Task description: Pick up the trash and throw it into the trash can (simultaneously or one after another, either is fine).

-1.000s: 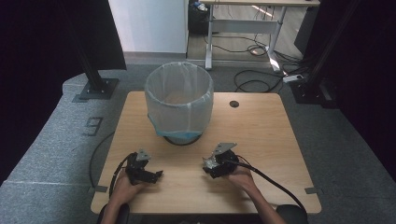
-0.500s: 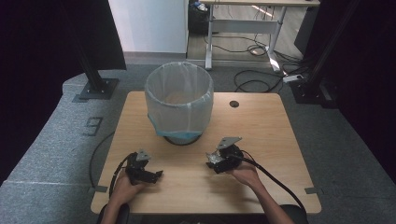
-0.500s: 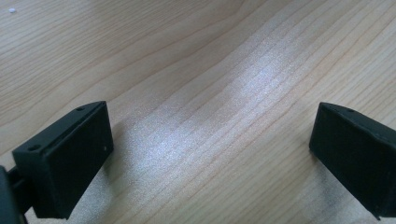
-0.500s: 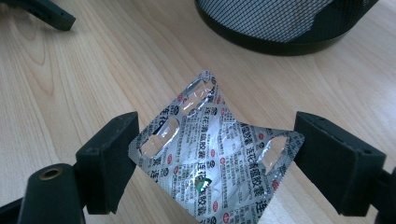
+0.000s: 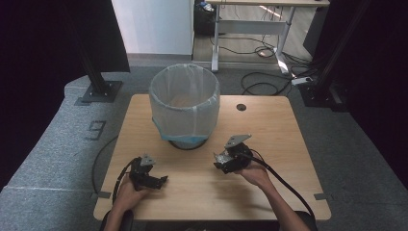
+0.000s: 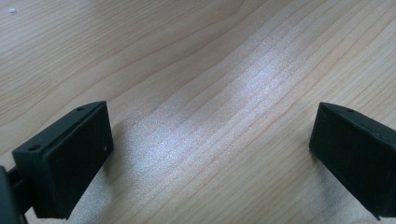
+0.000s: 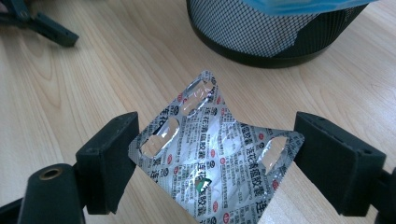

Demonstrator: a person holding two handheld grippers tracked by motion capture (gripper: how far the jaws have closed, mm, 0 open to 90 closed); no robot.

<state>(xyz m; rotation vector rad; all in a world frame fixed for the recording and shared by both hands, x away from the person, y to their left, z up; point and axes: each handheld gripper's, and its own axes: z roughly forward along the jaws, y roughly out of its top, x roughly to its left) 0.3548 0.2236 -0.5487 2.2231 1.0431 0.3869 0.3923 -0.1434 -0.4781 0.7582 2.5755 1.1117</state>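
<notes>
A silver foil blister pack (image 7: pixel 210 154) with red print, bent along its middle, spans the gap between the jaws of my right gripper (image 7: pixel 212 163). Each jaw presses on one of its edges and holds it just above the wooden table (image 5: pixel 269 125). From above, my right gripper (image 5: pixel 219 163) is raised a little, with the blister pack (image 5: pixel 222 158) at its tip, to the front right of the mesh waste basket (image 5: pixel 184 108). My left gripper (image 5: pixel 161 182) rests low at the table's front left. In its own view the left gripper (image 6: pixel 210 154) stands open over bare wood.
The basket (image 7: pixel 271 32) has black mesh walls and a pale bag liner, and stands at the table's back centre. A cable hole (image 5: pixel 241 107) lies right of it. The left gripper (image 7: pixel 37 21) lies far off in the right gripper view. Cables trail off the front edge.
My right gripper has risen slightly and shifted towards the basket with the blister pack in it. The left gripper has stayed put.
</notes>
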